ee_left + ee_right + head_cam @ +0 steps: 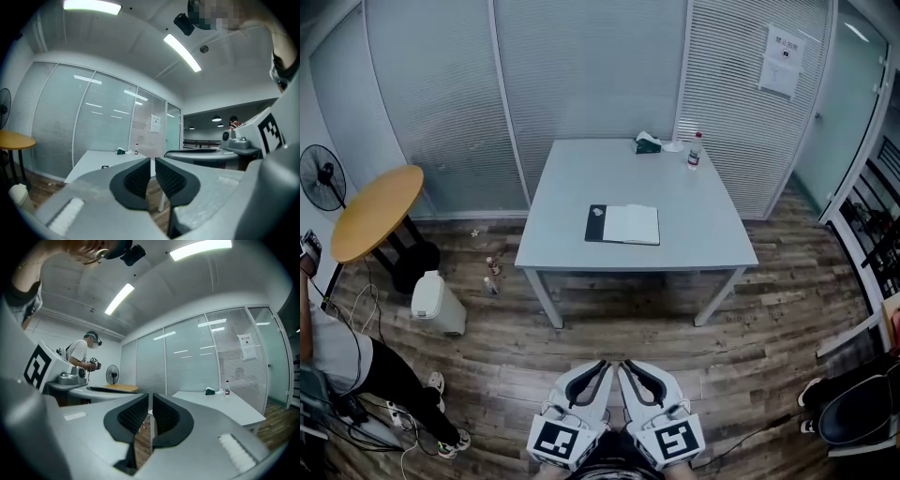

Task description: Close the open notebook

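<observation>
**Asker:** Where is the notebook?

**Me:** The notebook (623, 225) lies open and flat on the grey table (572, 178), about midway across and nearer the front edge. It shows a dark leaf on its left and a white page on its right. It is well apart from me, across a stretch of wood-plank floor (628, 328).

**Asker:** What containers are there, and what do they hold?

**Me:** At the table's far edge sits a green tissue box (647, 145) with a white tissue poking from its top. Near it on the right a clear bottle (695, 152) with a red cap stands upright — how full it is, I cannot tell. On the floor to the left of the table stands a white bin (438, 303), close to a round wooden table (377, 211); its contents are out of sight.

**Asker:** And your claws?

**Me:** My left claw (153, 161) and right claw (150, 397) are side by side, low in front of me, both pointing toward the grey table. Each has its dark pads brought together — only a thin slit shows between them, and they pinch nothing.
</observation>
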`<state>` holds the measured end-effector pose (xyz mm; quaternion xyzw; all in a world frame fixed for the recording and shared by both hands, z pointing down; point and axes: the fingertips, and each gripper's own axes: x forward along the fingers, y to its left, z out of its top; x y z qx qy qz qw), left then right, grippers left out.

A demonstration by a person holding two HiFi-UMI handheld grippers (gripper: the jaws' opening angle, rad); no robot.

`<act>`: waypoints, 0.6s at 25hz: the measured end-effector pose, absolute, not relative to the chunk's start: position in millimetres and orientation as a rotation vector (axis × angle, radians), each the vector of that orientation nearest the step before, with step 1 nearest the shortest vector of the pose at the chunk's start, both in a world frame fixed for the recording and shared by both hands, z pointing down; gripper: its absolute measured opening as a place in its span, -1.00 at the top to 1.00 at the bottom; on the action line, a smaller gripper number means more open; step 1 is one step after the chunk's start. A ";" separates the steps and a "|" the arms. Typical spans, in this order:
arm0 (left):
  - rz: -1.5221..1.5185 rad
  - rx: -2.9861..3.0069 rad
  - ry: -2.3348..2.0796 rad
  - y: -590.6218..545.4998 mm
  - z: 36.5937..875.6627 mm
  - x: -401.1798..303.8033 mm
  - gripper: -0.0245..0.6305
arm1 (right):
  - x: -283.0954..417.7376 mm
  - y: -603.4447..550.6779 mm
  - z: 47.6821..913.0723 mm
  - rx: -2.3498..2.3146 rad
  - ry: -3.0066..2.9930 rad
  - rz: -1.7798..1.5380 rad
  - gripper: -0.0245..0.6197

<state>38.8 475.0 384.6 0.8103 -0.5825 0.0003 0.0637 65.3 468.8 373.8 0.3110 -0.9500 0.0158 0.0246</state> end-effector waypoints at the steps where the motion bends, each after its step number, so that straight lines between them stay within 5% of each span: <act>1: 0.004 2.447 -1.764 474.7 385.6 35.1 0.83 | 63.8 468.4 373.9 0.963 -2.936 0.049 0.83; 15: -0.003 2.377 -1.802 452.0 400.6 13.0 0.64 | 42.8 442.9 386.8 0.864 -2.931 0.103 0.76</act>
